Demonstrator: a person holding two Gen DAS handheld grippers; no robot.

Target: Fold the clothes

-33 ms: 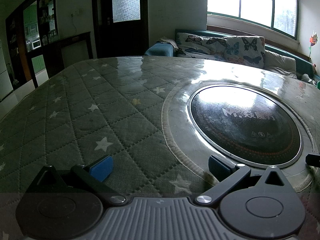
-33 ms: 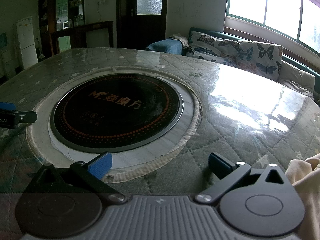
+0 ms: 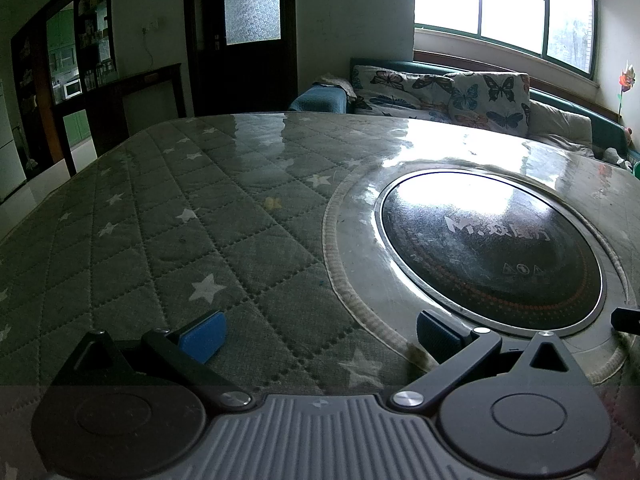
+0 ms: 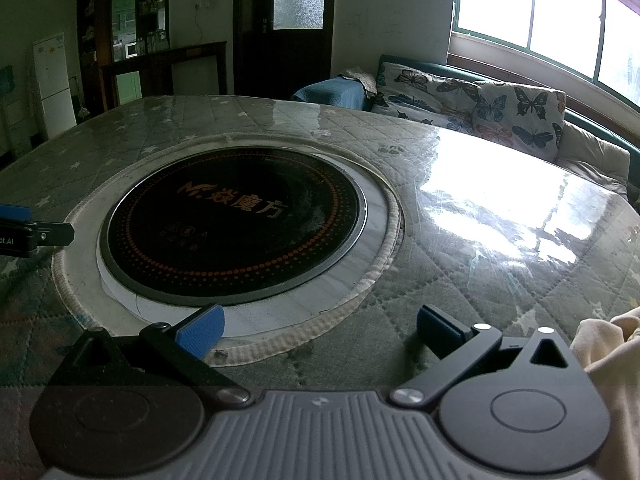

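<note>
Bench cover (image 3: 224, 248): quilted grey-green fabric, diamond stitching, pale star print, under a clear glossy sheet that reflects the window.
Cooktop (image 4: 232, 224): round, flat, black glass disc set in the middle of the bench; ring of orange dots, printed lettering, thin metal rim.
Cooktop surround (image 4: 372, 216): pale smooth ring; the quilted cover is cut around it with a ribbed, frayed edge.
Left tool (image 3: 318, 336): jaws spread wide, nothing between them; blue ribbed pads on black arms; hovers over the quilted cover, right pad just beside the surround edge.
Right tool (image 4: 318, 330): jaws spread wide, nothing between them; left pad above the surround edge, right pad above the quilted cover.
Garment (image 4: 608, 360): cream, soft, crumpled cloth at the lower right edge of the right wrist view, lying on the bench just beside the right tool body; not gripped.
Garment orientation: cannot tell; only a bunched part shows, long axis not readable.
Sofa (image 3: 448, 96): behind the bench, under the window; cushions with butterfly print.
</note>
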